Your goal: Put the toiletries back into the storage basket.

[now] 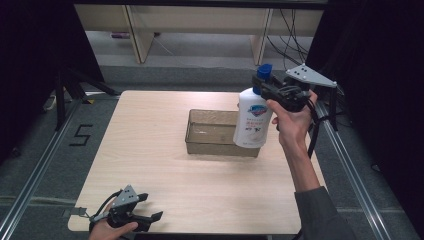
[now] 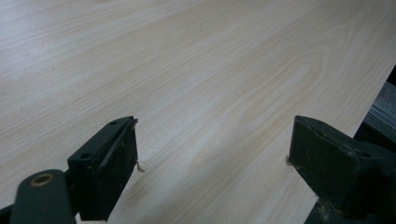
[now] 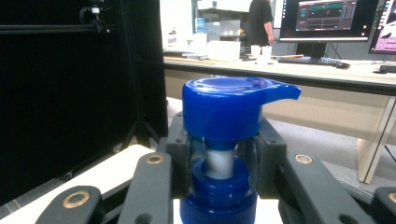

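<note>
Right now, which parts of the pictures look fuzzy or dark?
High view: bright table, black curtains at both sides. Left gripper view: the near pads look soft, the wood grain sharper. Right gripper view: blue pump sharp and shiny, room behind slightly blurry, left side black.

At the lower centre of the frame the right gripper (image 3: pixel 219 165) clamps its jaws on the white neck beneath the blue pump head (image 3: pixel 229 107), with a monitor (image 3: pixel 327 18) at upper right.

The table (image 1: pixel 150 150) lies bare left of the clear tray (image 1: pixel 212 132); the hanging bottle (image 1: pixel 252 120) crowds the tray's right end.
</note>
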Tool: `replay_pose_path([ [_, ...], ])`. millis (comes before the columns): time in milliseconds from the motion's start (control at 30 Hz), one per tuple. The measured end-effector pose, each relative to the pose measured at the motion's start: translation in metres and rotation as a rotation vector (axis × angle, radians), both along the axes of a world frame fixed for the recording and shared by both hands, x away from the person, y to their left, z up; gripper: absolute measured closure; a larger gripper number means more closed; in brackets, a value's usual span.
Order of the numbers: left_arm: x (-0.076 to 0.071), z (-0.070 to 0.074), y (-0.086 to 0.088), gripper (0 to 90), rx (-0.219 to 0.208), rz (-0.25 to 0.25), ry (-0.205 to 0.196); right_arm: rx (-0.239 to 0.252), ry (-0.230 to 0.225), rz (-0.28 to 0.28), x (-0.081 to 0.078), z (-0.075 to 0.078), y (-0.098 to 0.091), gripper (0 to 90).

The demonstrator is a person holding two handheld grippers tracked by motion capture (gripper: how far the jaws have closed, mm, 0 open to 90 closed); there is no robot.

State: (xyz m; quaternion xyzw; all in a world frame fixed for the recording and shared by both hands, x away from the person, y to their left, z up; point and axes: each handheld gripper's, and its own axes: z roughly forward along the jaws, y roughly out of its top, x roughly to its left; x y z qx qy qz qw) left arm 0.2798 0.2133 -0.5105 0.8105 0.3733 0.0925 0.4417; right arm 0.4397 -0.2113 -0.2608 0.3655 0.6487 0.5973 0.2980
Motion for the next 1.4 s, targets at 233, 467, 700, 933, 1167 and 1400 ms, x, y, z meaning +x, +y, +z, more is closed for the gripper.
replay_pose_path([
  [233, 0.0, 0.0, -0.001, 14.9, -0.003, 0.002, -0.002, -0.008, -0.001, -0.009, 0.015, -0.006, 0.004, 66.0],
  [467, 0.0, 0.0, -0.001, 14.9, -0.004, 0.003, -0.001, -0.013, -0.001, -0.027, 0.026, -0.016, 0.005, 66.0],
  [700, -0.001, -0.001, -0.001, 14.9, -0.012, 0.0, 0.001, 0.008, 0.017, -0.036, 0.032, -0.024, 0.005, 66.0],
  [933, -0.001, 0.0, -0.002, 14.9, -0.009, -0.006, -0.001, -0.004, 0.016, -0.039, 0.036, -0.031, 0.005, 66.0],
  [1167, -0.001, 0.0, -0.002, 14.9, -0.01, -0.01, 0.001, 0.014, 0.034, -0.037, 0.038, -0.04, 0.005, 66.0],
  [1400, -0.001, 0.0, -0.001, 14.9, -0.009, -0.01, 0.002, 0.01, 0.039, -0.044, 0.041, -0.05, 0.005, 66.0],
])
